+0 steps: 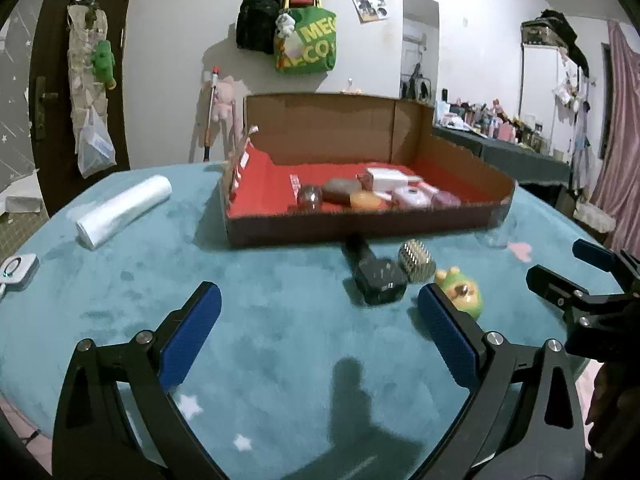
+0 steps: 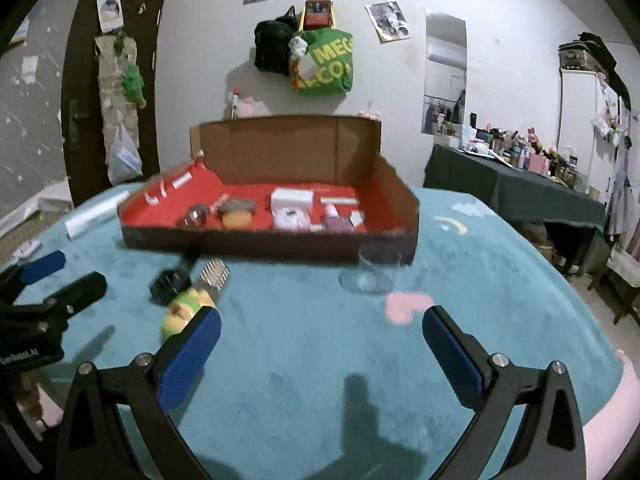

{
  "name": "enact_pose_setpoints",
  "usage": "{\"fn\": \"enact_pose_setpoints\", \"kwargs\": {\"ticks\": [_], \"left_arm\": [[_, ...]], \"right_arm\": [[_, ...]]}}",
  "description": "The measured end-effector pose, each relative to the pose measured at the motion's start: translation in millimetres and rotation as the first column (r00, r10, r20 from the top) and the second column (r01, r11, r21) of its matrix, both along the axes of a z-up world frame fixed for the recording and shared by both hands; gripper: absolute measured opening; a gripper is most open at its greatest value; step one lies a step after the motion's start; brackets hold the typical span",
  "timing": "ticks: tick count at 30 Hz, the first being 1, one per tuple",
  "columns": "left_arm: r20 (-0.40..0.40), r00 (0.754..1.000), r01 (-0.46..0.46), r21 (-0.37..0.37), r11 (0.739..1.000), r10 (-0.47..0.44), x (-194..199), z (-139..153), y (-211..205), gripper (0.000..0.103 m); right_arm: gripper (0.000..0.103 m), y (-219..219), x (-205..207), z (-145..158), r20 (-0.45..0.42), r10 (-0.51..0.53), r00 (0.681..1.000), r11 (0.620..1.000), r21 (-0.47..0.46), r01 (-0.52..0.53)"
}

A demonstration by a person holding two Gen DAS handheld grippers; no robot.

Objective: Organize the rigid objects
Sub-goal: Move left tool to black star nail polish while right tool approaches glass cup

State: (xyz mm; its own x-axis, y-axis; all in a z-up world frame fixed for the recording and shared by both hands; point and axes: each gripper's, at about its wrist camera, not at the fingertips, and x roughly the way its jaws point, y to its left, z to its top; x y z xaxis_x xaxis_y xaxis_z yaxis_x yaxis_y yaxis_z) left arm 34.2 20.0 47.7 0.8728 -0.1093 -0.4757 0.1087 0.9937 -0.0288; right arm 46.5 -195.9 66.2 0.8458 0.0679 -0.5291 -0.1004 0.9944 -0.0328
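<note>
Your left gripper (image 1: 320, 320), matte black triangular arms with cut-out slots, silver round-head screws at the pivots, ribbed blue pads (image 1: 192, 332) on the fingers, your right gripper (image 2: 322, 344) built alike, faint white lettering on the left gripper's black body.

A round table under a plush teal cloth (image 1: 280, 340) carries a shallow red-lined cardboard box (image 1: 360, 226), a white plastic roll (image 1: 124, 210), a black adapter (image 1: 380, 280), a spiky metal piece (image 1: 416, 261), a green-yellow toy (image 1: 464, 294) and what looks like a clear glass (image 2: 374, 272).
</note>
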Motion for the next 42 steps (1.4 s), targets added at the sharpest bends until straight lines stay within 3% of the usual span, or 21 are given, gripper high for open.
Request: {"fn": "enact_pose_setpoints", "kwargs": {"ticks": [7, 20, 33, 37, 42], "left_arm": [[-0.044, 0.999, -0.017, -0.014, 1.0, 0.016, 1.4, -19.5, -3.0, 0.1], [-0.079, 0.996, -0.028, -0.009, 1.0, 0.028, 7.8, -20.9, -2.7, 0.1], [-0.189, 0.982, 0.007, -0.047, 0.999, -0.016, 43.5, 0.1, -7.0, 0.1], [-0.242, 0.97, 0.005, -0.087, 0.996, -0.026, 61.1, 2.6, -8.0, 0.1], [-0.299, 0.954, -0.002, -0.077, 0.997, -0.021, 81.2, 0.2, -12.5, 0.1]], "right_arm": [[0.103, -5.3, 2.7, -17.3, -0.032, -0.027, 0.999, 0.999, 0.023, 0.028], [0.103, -8.5, 9.0, -28.1, -0.074, -0.03, 0.997, 0.999, 0.032, 0.032], [0.103, -17.5, 31.0, -7.1, -0.09, -0.05, 0.995, 0.999, 0.01, 0.051], [0.103, -26.0, 41.5, -1.2, -0.103, -0.062, 0.993, 0.997, 0.028, 0.065], [0.103, -34.8, 53.6, 3.5, -0.123, -0.073, 0.99, 0.996, 0.048, 0.08]]}}
